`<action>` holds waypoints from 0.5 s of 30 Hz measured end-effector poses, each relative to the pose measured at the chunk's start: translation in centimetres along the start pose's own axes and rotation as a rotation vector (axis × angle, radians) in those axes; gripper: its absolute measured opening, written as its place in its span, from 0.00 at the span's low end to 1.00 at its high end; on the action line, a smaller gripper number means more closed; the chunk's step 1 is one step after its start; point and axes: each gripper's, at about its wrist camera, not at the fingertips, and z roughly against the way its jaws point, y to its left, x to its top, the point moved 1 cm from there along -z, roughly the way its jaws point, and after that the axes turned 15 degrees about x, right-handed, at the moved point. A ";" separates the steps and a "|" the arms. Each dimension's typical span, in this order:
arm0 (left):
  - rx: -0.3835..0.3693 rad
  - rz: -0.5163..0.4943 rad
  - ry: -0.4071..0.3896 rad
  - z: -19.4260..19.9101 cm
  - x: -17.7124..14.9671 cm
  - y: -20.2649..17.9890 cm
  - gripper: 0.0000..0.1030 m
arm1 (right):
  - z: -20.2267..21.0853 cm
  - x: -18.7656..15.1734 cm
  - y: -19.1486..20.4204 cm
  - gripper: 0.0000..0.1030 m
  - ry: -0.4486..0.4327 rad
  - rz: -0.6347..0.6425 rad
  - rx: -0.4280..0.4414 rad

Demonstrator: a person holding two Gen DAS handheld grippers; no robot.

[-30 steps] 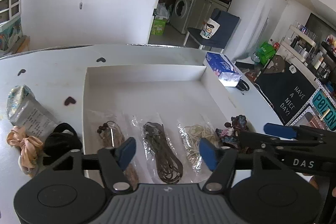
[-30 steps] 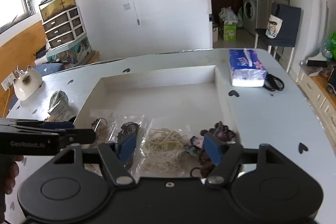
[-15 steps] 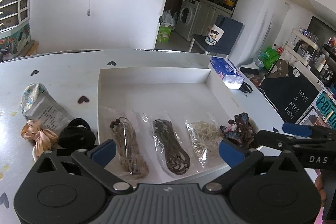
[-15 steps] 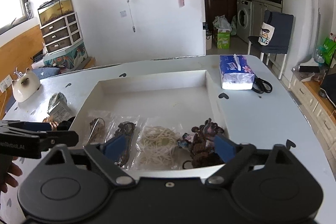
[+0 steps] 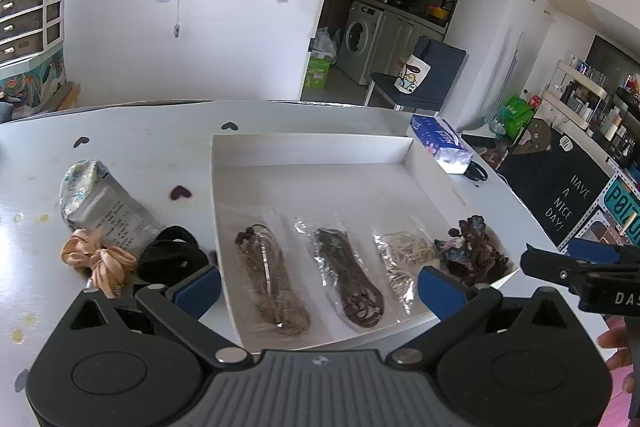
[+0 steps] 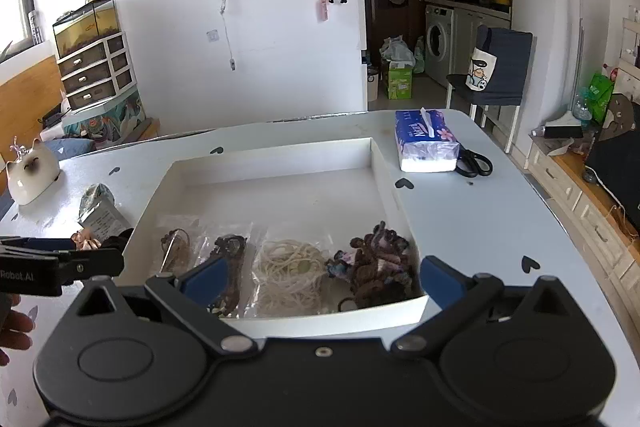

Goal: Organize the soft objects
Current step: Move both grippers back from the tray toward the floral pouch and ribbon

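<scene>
Three clear bagged cord bundles (image 5: 316, 275) and a dark scrunchie heap (image 5: 476, 251) line the shallow white cardboard tray's (image 5: 312, 155) near edge. A peach fabric scrunchie (image 5: 98, 261) and black hair band (image 5: 172, 259) remain on the counter (image 5: 120, 155), left. The left claw (image 5: 318, 289) stands released and empty; the right claw (image 6: 320, 277) is opening, nothing between.

Counter (image 6: 472, 227): pale, heart-dotted | bore white tray (image 6: 276, 163), tissue pack (image 6: 424, 141) touching scissors (image 6: 474, 163), cat figurine (image 6: 30, 175), foil pouch (image 5: 100, 199), peach scrunchie (image 5: 98, 261) beside black scrunchie (image 5: 172, 259).
</scene>
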 end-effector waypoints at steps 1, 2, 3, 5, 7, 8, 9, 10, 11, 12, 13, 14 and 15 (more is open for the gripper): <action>0.001 0.000 0.000 0.0 0.0 0.3 1.00 | 0.0 -0.1 0.2 1.00 0.000 0.000 -0.003; 0.002 0.000 0.000 0.1 -0.1 0.5 1.00 | 0.1 -0.1 0.4 1.00 0.000 -0.001 -0.006; 0.003 -0.001 0.001 0.1 -0.1 0.9 1.00 | 0.1 -0.2 0.7 1.00 -0.001 -0.003 -0.011; 0.001 -0.001 0.003 0.1 -0.2 1.5 1.00 | 0.1 -0.3 1.2 1.00 -0.002 -0.008 -0.021; -0.001 -0.001 0.004 0.3 -0.3 2.2 1.00 | 0.1 -0.4 1.8 1.00 -0.003 -0.014 -0.027; -0.001 -0.002 0.004 0.3 -0.3 2.6 1.00 | 0.1 -0.5 2.1 1.00 -0.005 -0.016 -0.029; 0.000 -0.002 0.004 0.4 -0.4 3.0 1.00 | 0.1 -0.5 2.4 1.00 -0.006 -0.017 -0.031; 0.000 -0.003 0.005 0.5 -0.4 3.5 1.00 | 0.0 -0.6 2.8 1.00 -0.007 -0.019 -0.032; -0.002 -0.002 0.004 0.6 -0.4 3.9 1.00 | -0.1 -0.6 3.2 1.00 -0.008 -0.020 -0.034; -0.002 -0.002 0.004 0.7 -0.4 4.5 1.00 | -0.2 -0.7 3.7 1.00 -0.009 -0.022 -0.035; -0.002 -0.002 0.004 0.8 -0.4 4.9 1.00 | -0.3 -0.7 4.2 1.00 -0.009 -0.024 -0.037; -0.001 -0.001 0.003 0.9 -0.4 5.5 1.00 | -0.4 -0.7 4.7 1.00 -0.011 -0.027 -0.037; -0.001 -0.001 0.002 1.0 -0.4 6.0 1.00 | -0.6 -0.7 5.2 1.00 -0.011 -0.029 -0.037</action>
